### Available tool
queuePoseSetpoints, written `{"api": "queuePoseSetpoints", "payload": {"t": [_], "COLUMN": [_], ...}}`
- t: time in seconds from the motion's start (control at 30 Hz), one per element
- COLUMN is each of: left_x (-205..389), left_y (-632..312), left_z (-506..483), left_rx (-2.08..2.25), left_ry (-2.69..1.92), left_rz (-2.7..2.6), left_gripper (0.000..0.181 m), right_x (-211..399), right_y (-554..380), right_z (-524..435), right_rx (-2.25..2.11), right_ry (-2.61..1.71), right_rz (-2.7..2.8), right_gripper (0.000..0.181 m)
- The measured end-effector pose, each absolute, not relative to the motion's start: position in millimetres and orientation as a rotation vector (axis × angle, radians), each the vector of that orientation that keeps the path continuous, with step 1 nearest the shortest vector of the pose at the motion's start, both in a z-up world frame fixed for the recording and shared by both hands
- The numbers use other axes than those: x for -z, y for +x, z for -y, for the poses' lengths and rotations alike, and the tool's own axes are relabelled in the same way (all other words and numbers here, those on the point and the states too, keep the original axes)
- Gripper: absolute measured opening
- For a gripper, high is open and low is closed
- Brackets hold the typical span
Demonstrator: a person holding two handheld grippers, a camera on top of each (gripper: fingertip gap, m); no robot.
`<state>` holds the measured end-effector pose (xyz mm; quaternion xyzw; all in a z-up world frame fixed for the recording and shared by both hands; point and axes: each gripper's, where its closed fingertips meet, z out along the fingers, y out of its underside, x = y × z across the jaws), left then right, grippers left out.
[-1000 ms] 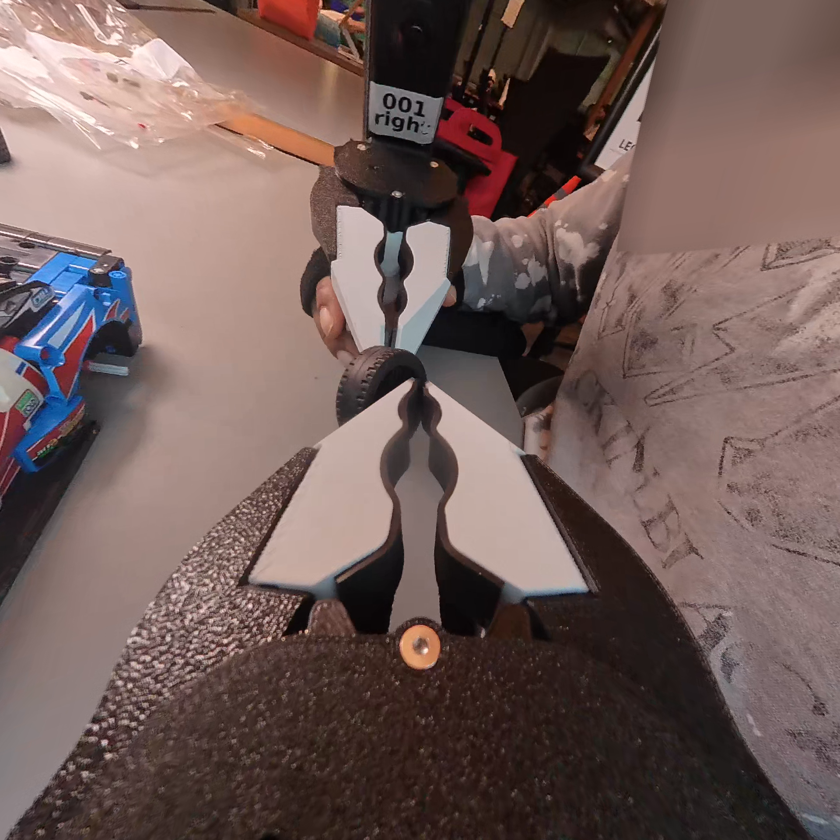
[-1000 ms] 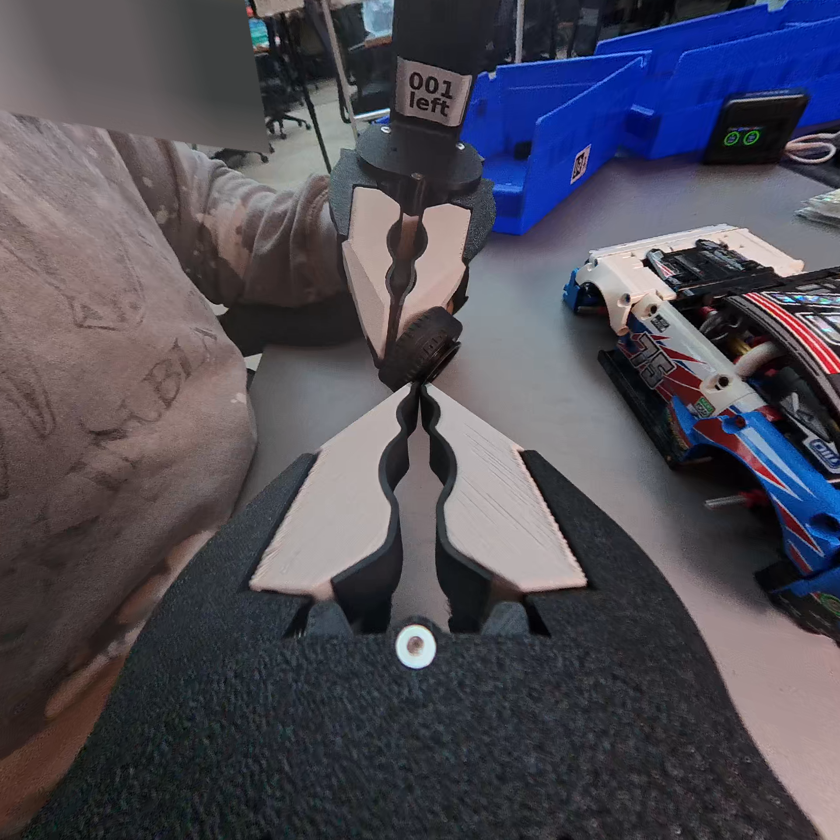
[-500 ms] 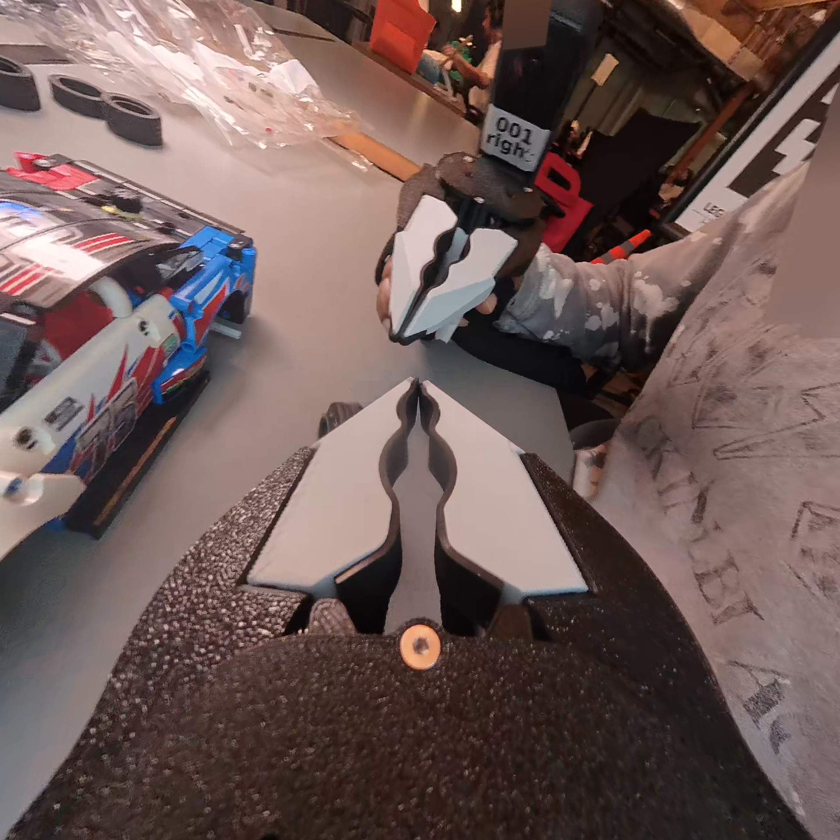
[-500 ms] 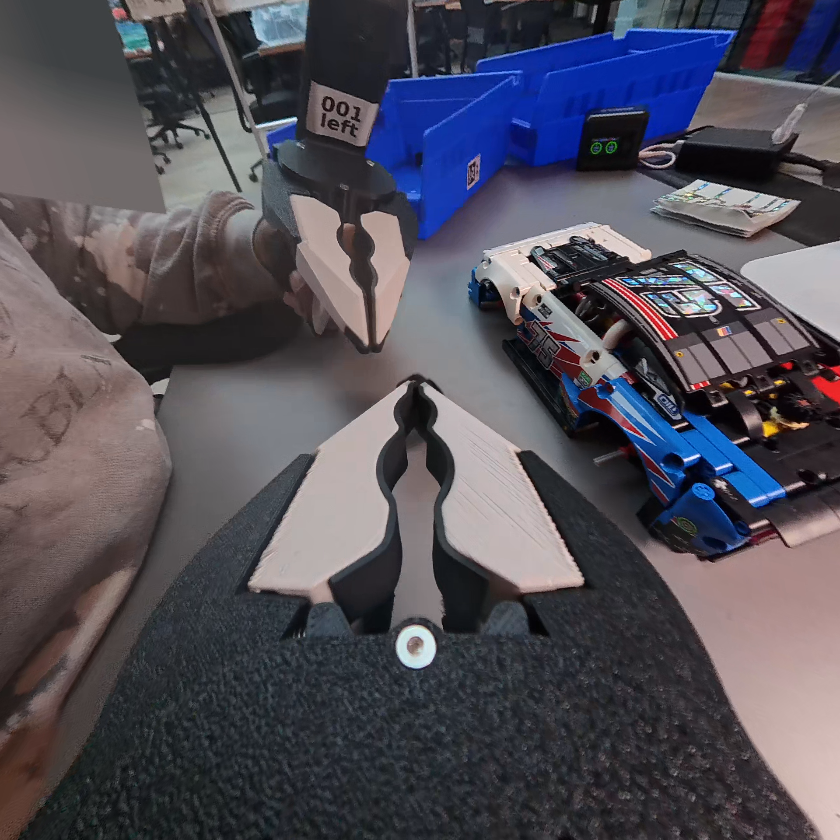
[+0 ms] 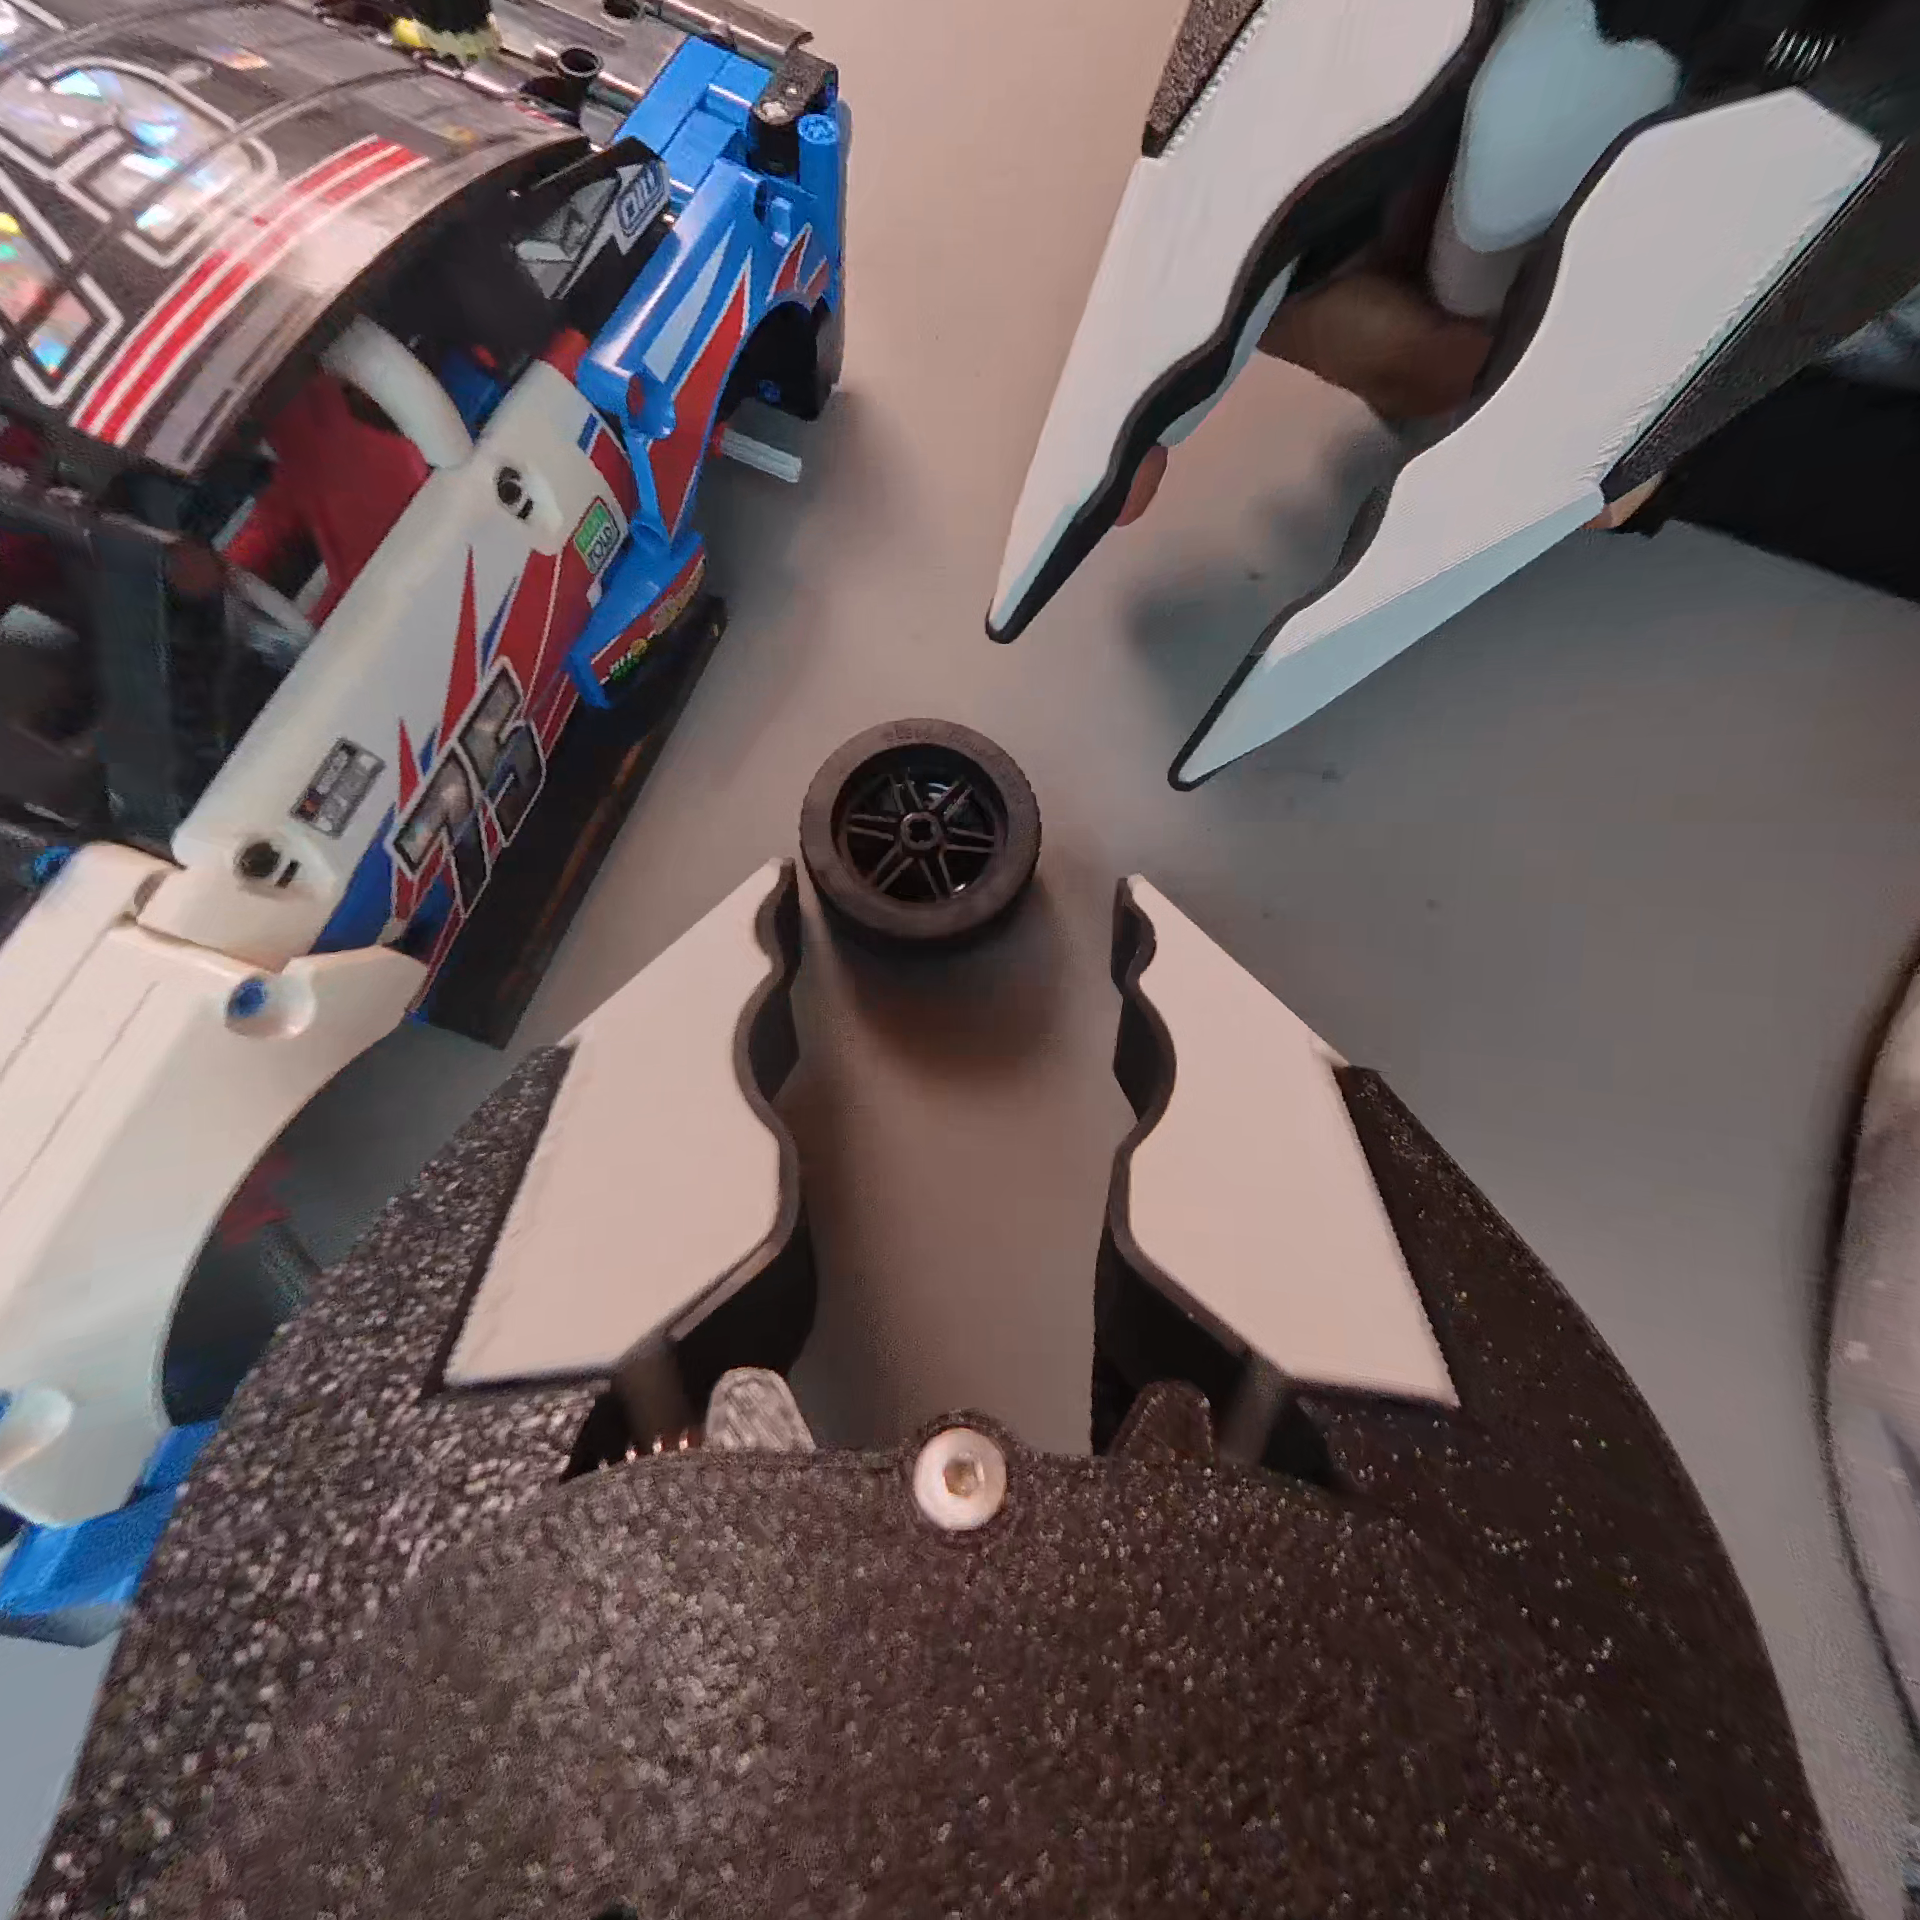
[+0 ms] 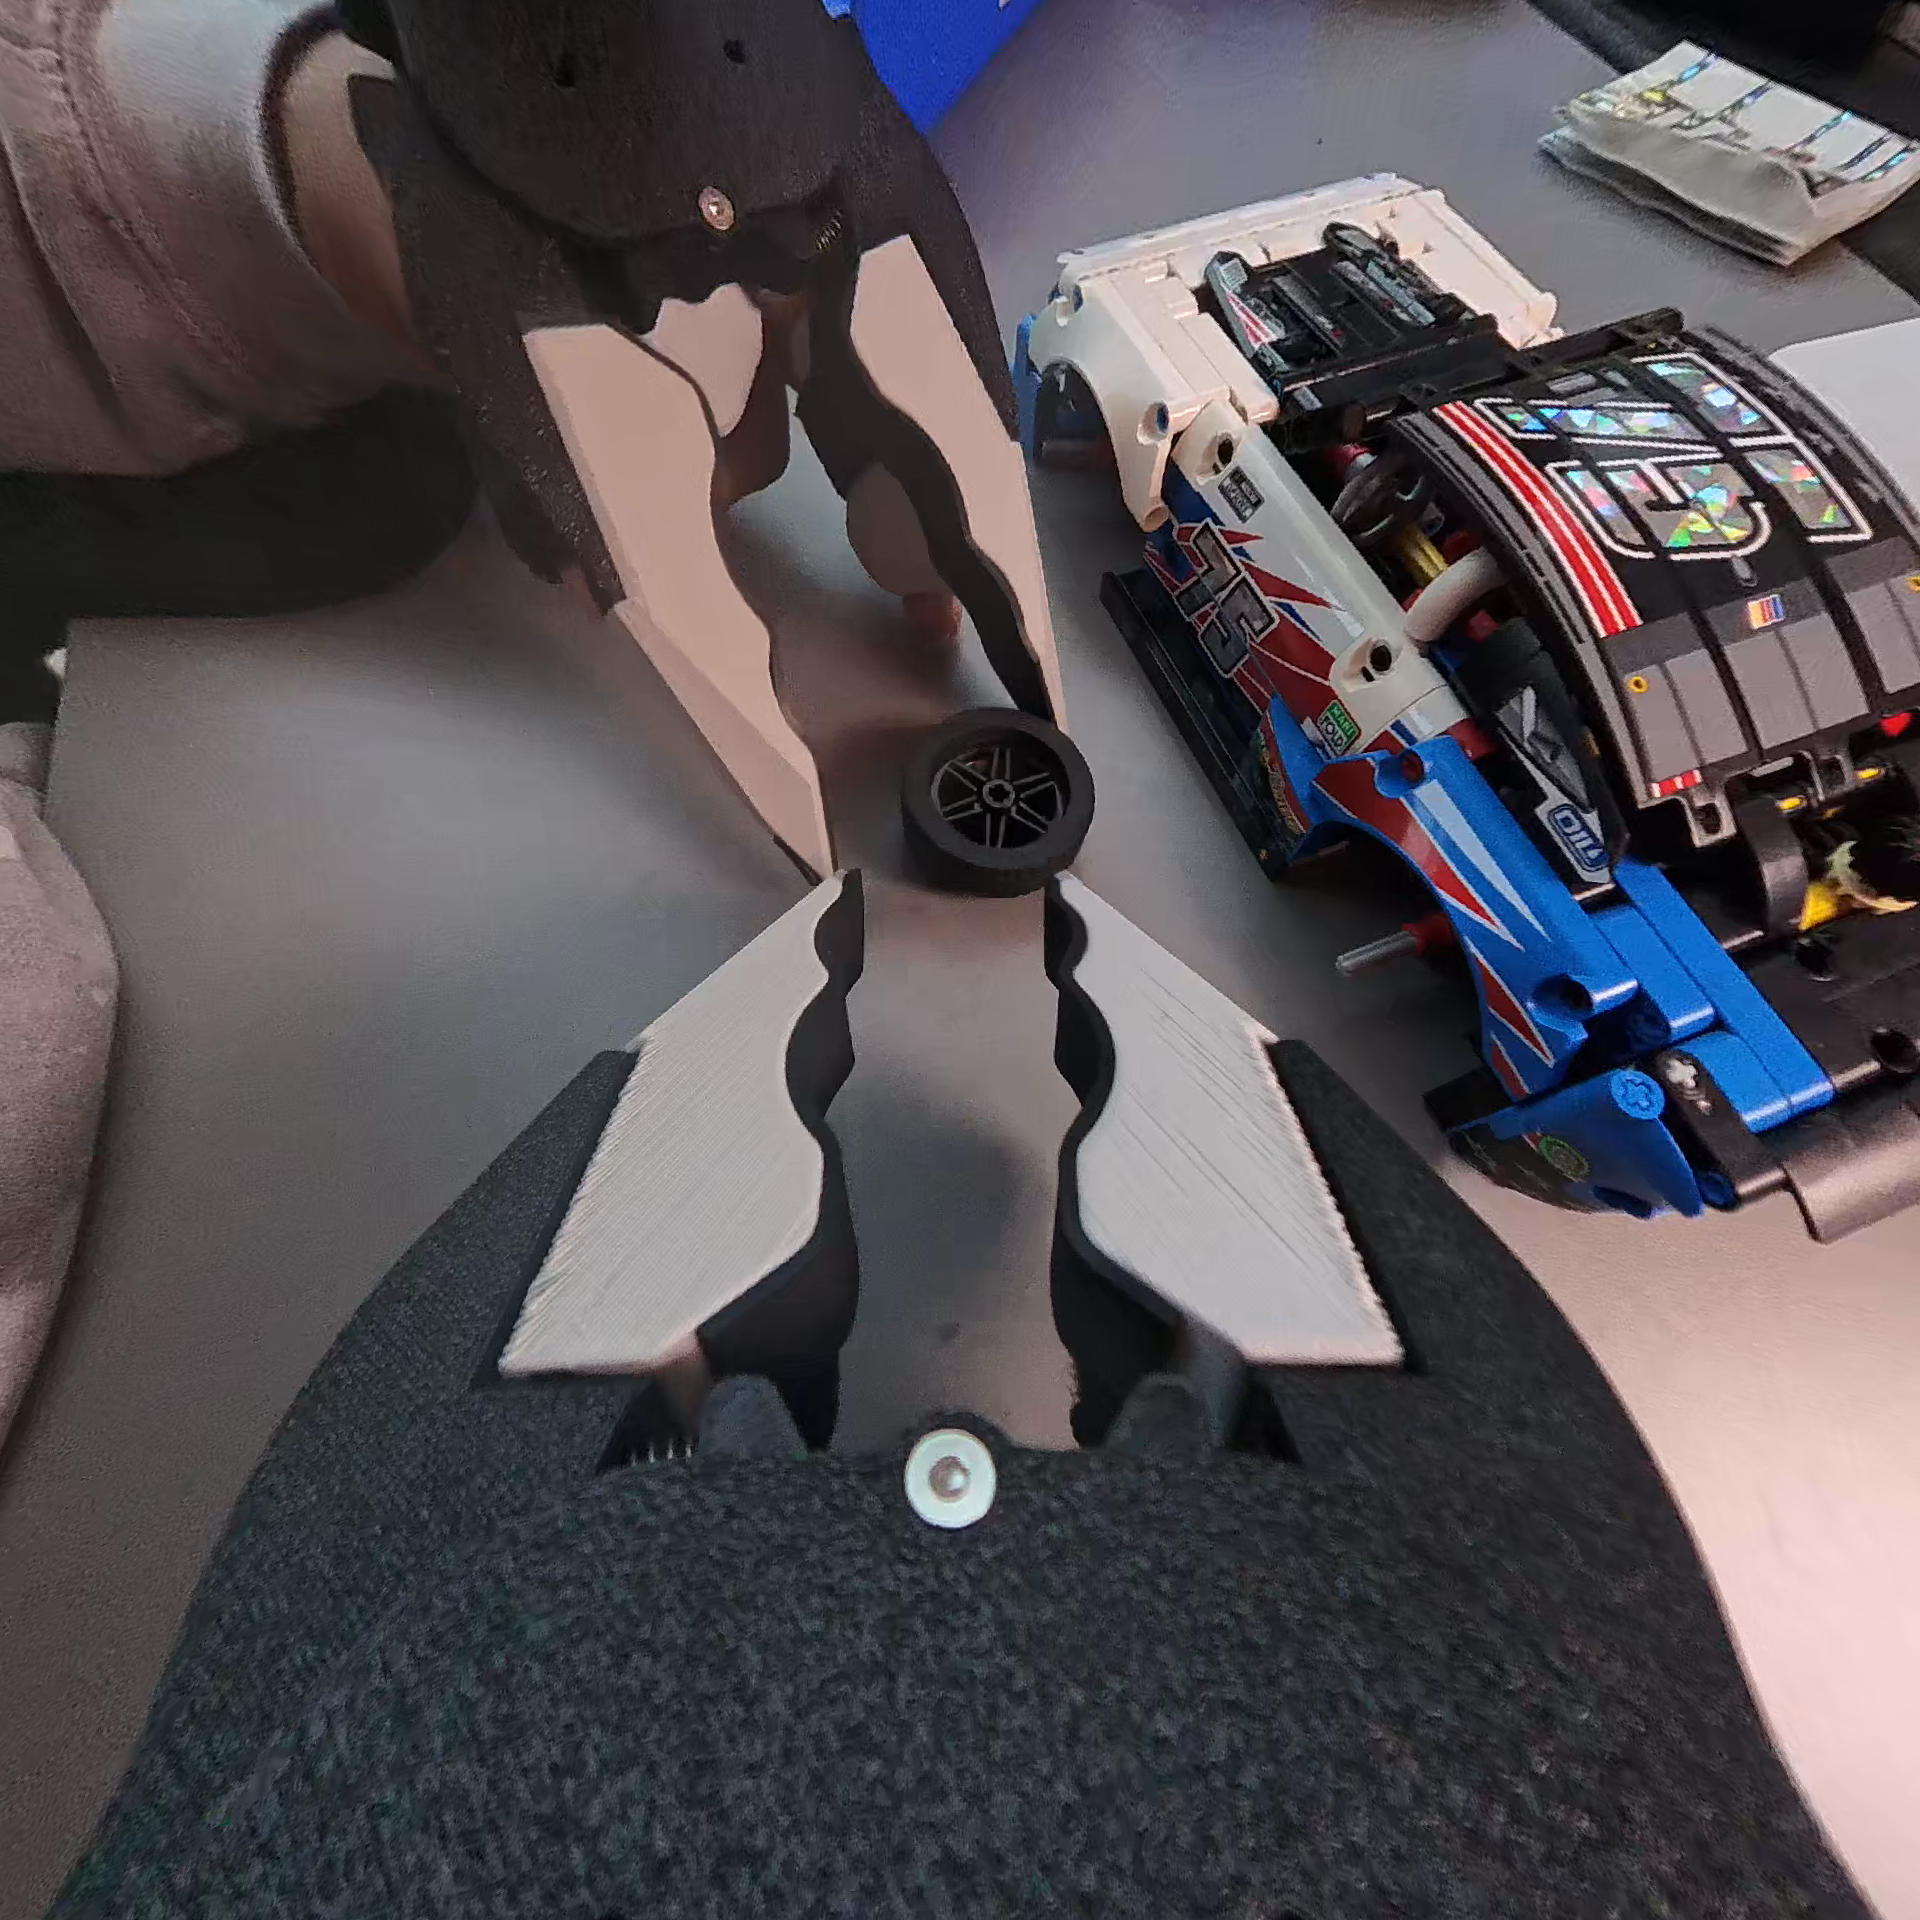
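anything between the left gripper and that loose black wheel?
Nothing visible. The wheel lies flat on the table just past the open left gripper; the open right gripper hovers beyond it.

Wheel: black, spoked rim. Model car: blue, white, red stripes, black roof. Table: grey.

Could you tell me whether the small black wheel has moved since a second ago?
Yes. It was held up between both grippers' tips; now the wheel lies flat on the grey table beside the toy car, free of both open grippers.
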<state>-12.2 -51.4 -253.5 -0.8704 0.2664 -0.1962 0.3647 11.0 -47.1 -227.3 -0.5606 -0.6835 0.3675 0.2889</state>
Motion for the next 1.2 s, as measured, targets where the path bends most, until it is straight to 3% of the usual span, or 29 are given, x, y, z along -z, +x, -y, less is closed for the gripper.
{"api": "queuePoseSetpoints", "payload": {"t": [0.03, 0.2, 0.3, 0.4, 0.5, 0.63, 0.8, 0.9, 1.0, 1.2], "left_x": [256, 251, 237, 223, 211, 195, 166, 162, 170, 184], "left_y": [-13, -10, -6, -1, 4, 10, 8, 6, 0, -10], "left_z": [49, 46, 50, 56, 60, 65, 66, 59, 47, 41], "left_rx": [0.435, 0.134, 0.063, 0.011, 0.023, 0.343, 0.910, 1.116, 0.999, 0.760], "left_ry": [-2.234, -2.071, -1.938, -1.813, -1.733, -1.756, -1.758, -1.765, -1.821, -1.914], "left_rz": [-0.727, -0.962, -1.021, -1.058, -1.062, -0.888, -0.539, -0.340, -0.301, -0.333], "left_gripper": [0.044, 0.038, 0.038, 0.039, 0.040, 0.045, 0.056, 0.048, 0.022, 0.016], "right_x": [230, 232, 219, 214, 205, 188, 168, 166, 165, 168], "right_y": [10, 8, 8, 8, 7, 11, 8, 4, -2, -4], "right_z": [46, 41, 47, 52, 43, 50, 39, 37, 41, 37], "right_rx": [-0.965, -0.991, -1.219, -1.365, -1.398, -1.554, -1.424, -1.216, -1.054, -0.906], "right_ry": [-1.509, -1.582, -1.644, -1.689, -1.673, -1.618, -1.474, -1.373, -1.301, -1.266], "right_rz": [1.830, 1.810, 1.737, 1.706, 1.620, 1.562, 1.479, 1.493, 1.506, 1.502], "right_gripper": [0.036, 0.047, 0.046, 0.037, 0.009, 0.007, 0.006, 0.006, 0.005, 0.004]}}
